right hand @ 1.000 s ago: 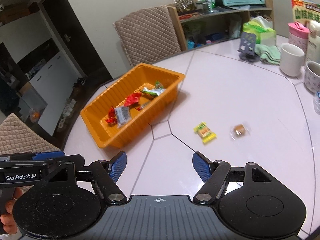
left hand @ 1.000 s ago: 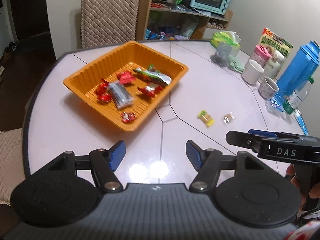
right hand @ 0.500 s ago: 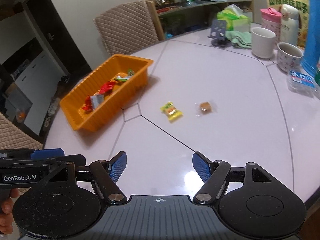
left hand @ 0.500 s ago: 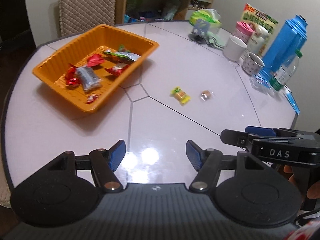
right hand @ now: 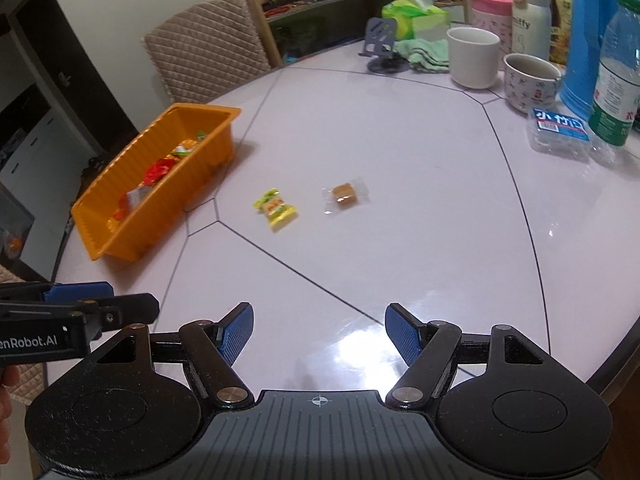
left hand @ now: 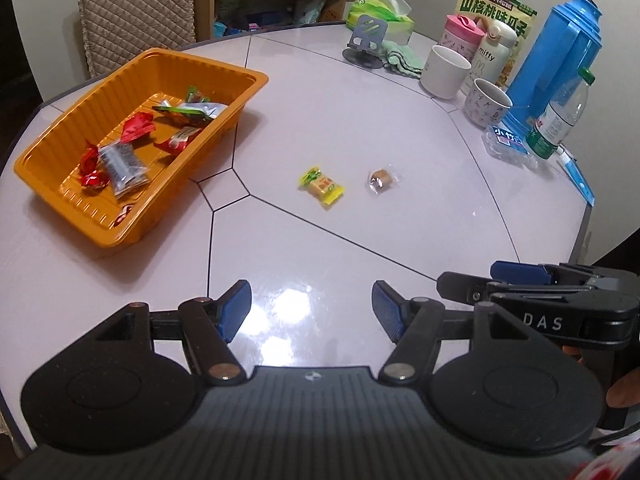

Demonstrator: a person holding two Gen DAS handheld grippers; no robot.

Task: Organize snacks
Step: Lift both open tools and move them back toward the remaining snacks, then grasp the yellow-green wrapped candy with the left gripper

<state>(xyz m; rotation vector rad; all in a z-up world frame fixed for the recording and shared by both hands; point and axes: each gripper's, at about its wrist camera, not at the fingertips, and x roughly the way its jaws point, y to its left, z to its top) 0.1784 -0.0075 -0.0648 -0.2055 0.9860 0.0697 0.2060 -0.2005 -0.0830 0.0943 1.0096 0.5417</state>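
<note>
An orange tray (left hand: 240, 98) (right hand: 216, 148) sits on the left of the pale table and holds several wrapped snacks, red ones (left hand: 136, 128) among them. Two loose snacks lie mid-table: a yellow-green candy (left hand: 322, 185) (right hand: 275, 209) and a brown sweet in clear wrap (left hand: 381, 178) (right hand: 345, 194). My left gripper (left hand: 311, 312) stands open and empty near the table's front edge, well short of the candies. My right gripper (right hand: 319, 334) is open and empty too, beside the left one. In the left wrist view, the right gripper (left hand: 516, 280) shows side-on at the right.
At the back right stand a white mug (left hand: 446, 70), a patterned cup (left hand: 488, 108), a pink tumbler (left hand: 462, 36), a blue thermos (left hand: 560, 56), a water bottle (left hand: 560, 120) and a small plastic pack (right hand: 558, 130). A phone stand (left hand: 364, 38) and green cloth sit behind. A quilted chair (right hand: 204, 60) backs the table.
Both grippers have shifted rightward and lower over the table. The tray has slid toward the left of both views and the two loose candies now lie nearer the middle. Jaws unchanged.
</note>
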